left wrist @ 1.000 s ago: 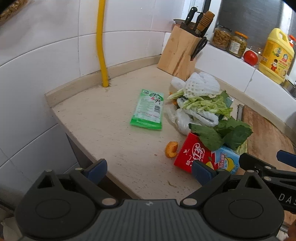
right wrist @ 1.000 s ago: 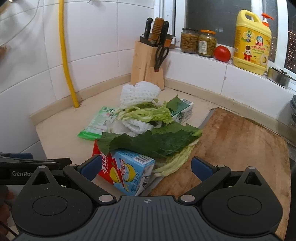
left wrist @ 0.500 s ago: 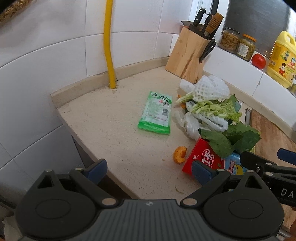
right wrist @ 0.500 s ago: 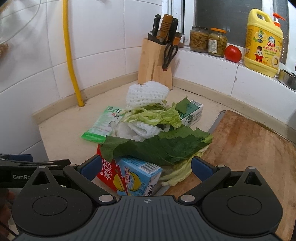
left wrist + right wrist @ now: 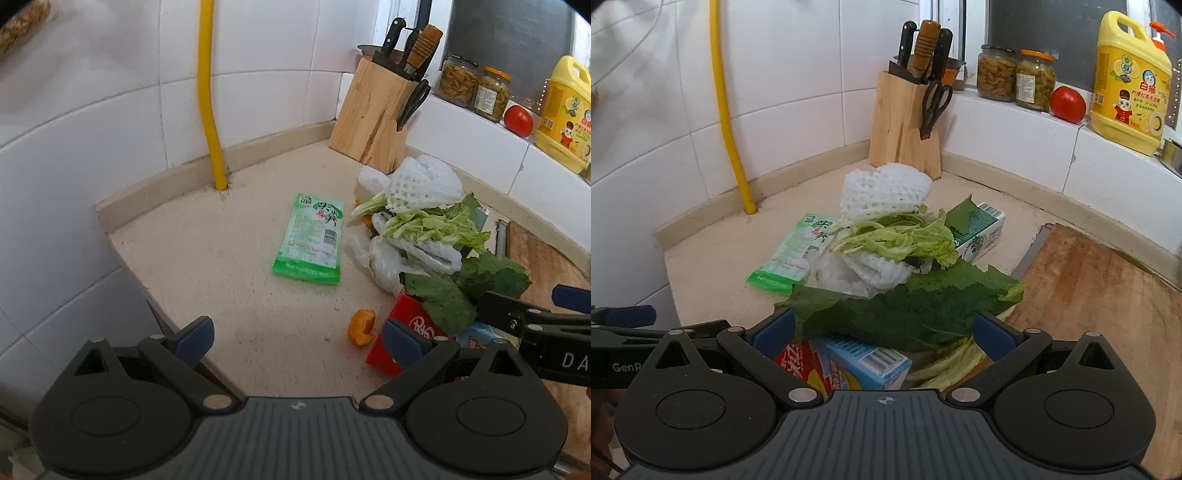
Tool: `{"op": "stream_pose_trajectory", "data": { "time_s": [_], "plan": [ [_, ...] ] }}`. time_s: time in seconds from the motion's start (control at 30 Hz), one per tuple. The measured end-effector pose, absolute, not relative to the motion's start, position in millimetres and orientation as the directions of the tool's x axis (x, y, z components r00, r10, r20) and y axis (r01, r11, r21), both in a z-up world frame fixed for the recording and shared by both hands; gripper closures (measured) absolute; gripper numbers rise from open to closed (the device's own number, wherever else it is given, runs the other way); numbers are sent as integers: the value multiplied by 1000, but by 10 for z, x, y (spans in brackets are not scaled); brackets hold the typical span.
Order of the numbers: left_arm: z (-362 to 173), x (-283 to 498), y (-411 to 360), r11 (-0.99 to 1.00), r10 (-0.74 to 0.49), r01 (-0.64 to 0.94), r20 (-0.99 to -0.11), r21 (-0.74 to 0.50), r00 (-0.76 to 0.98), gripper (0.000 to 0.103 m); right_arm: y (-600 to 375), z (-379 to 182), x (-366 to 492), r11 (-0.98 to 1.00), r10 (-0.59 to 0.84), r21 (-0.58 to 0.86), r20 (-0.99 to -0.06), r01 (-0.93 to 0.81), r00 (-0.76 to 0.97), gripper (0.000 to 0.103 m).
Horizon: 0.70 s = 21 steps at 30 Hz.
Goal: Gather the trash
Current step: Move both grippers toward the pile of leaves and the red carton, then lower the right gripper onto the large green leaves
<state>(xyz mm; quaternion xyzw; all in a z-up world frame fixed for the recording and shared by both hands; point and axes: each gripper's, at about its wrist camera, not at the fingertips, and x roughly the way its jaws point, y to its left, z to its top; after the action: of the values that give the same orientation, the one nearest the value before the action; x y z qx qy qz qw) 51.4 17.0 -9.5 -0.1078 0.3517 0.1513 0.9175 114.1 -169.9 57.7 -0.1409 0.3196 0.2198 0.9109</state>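
The right tool (image 5: 882, 330) is hovering with its 2 fingers wide apart, holding nothing, over the near end of the trash pile. Directly between its fingers the dark green leaf (image 5: 905, 306) is lying on the red and blue drink carton (image 5: 849, 363). Farther ahead, the cabbage scraps (image 5: 897, 236) and white foam net (image 5: 884, 192) are sitting on top of the pile.

The left tool (image 5: 295, 336) is also standing apart and empty. The orange peel piece (image 5: 362, 326) is lying just ahead of its right finger, and the green wrapper (image 5: 310, 240) is farther ahead on the counter (image 5: 207, 258).

To do this well, I think the right tool should be lowering until its fingers are passing both sides of the carton, then closing slowly. The loose leaves may be sliding off.
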Motion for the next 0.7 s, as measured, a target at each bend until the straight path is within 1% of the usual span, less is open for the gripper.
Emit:
{"op": "stream_pose_trajectory", "data": {
  "time_s": [0.4, 0.53, 0.7],
  "plan": [
    [-101, 742, 77, 943, 216, -328, -650, -54, 729, 9, -1786, 551, 1500, 867, 314, -91, -665, -490, 678, 0],
    [-75, 805, 17, 950, 235, -312, -618, -17, 750, 9, -1834, 507, 1627, 868, 321, -67, -680, -492, 659, 0],
    [-74, 906, 1, 954, 229, -298, -624, -6, 747, 9, -1875, 488, 1768, 862, 360, -4, -698, -506, 619, 0]
  ]
}}
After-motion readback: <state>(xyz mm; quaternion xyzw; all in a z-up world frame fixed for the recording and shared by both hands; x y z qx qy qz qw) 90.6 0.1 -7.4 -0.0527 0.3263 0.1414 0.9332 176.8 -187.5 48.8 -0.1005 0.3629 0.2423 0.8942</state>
